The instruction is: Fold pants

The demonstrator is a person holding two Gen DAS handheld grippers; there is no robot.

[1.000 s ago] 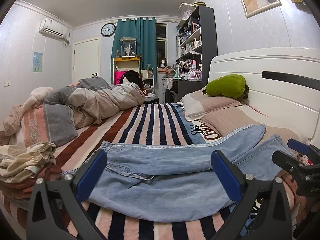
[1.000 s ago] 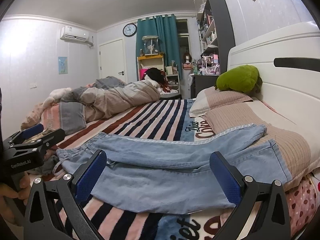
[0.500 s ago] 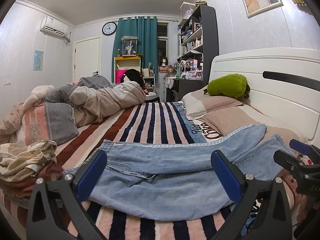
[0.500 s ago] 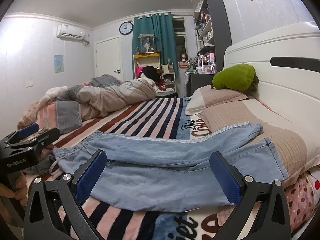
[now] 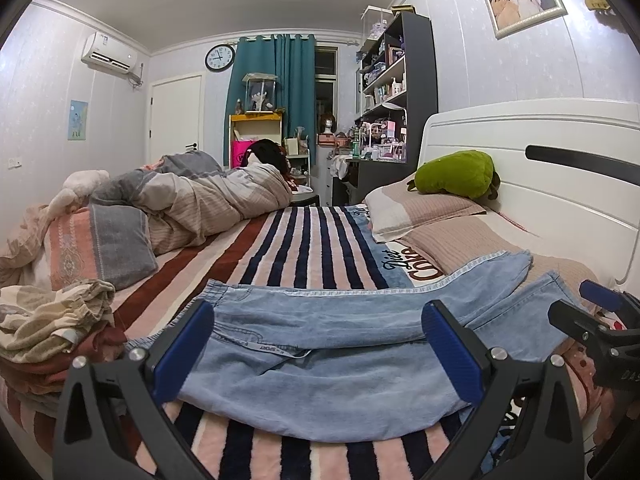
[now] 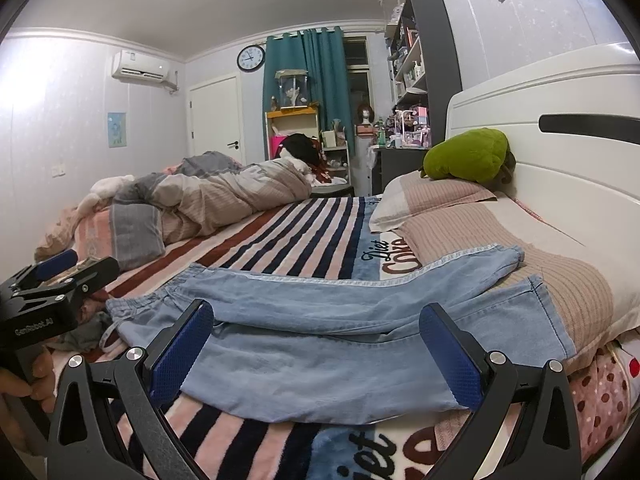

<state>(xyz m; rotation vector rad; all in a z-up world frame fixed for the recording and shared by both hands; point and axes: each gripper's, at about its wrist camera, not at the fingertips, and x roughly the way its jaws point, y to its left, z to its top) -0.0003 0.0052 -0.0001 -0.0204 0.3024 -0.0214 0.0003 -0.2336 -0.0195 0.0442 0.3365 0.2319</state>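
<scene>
Light blue denim pants (image 5: 328,360) lie flat across the striped bed, waistband to the left, leg ends to the right on a beige pillow; they also show in the right wrist view (image 6: 344,340). My left gripper (image 5: 318,356) is open and empty, hovering just above the pants' near edge. My right gripper (image 6: 316,356) is open and empty too, above the near edge further right. The right gripper's tip shows at the right edge of the left wrist view (image 5: 600,320); the left gripper shows at the left of the right wrist view (image 6: 52,288).
A pile of folded clothes (image 5: 56,328) sits left of the waistband. A bundled duvet (image 5: 200,204) and cushion (image 5: 100,244) lie at the far left. Pillows (image 5: 424,208) with a green plush (image 5: 456,176) rest against the white headboard (image 5: 560,168).
Both grippers have shifted slightly, so the views have drifted a little. The pants lie as before and both grippers stay open.
</scene>
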